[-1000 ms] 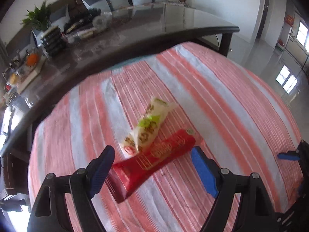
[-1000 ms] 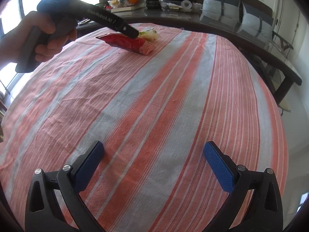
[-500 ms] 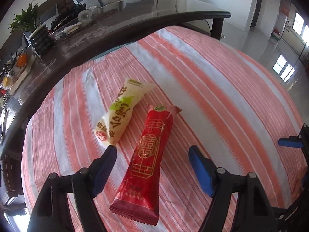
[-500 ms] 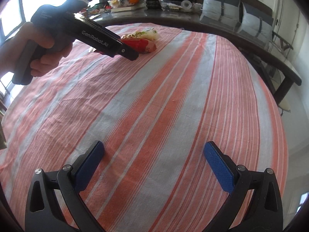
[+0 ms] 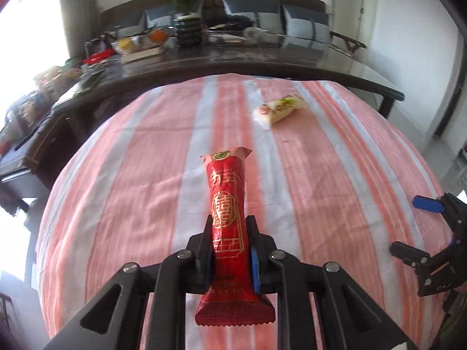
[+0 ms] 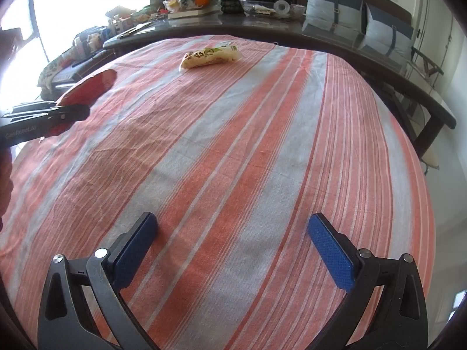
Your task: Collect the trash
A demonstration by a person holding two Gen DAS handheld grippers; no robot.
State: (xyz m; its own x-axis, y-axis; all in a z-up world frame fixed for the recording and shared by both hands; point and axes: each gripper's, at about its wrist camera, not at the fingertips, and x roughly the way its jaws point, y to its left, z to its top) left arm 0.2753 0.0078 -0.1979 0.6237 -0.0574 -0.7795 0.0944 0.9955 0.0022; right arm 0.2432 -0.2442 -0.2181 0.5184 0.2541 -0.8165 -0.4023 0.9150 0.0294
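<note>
While its jaws have just been closing, the left gripper [image 5: 229, 250] now clamps the long red foil snack wrapper with gold print [image 5: 227, 204] near its lower end, the blue pads pressing both sides and the packet's far end raised above the orange-and-white striped tablecloth [image 5: 131, 198]. A pale cream wrapper with green print [image 5: 278, 109] lies flat on the cloth, far and to the right of the red one, well apart from both grippers. The right gripper [image 6: 233, 250] hovers over the near part of the cloth with its jaws spread wide and nothing between them. Beyond the cloth stands a dark glossy table [image 6: 262, 23] crowded with clutter.
</note>
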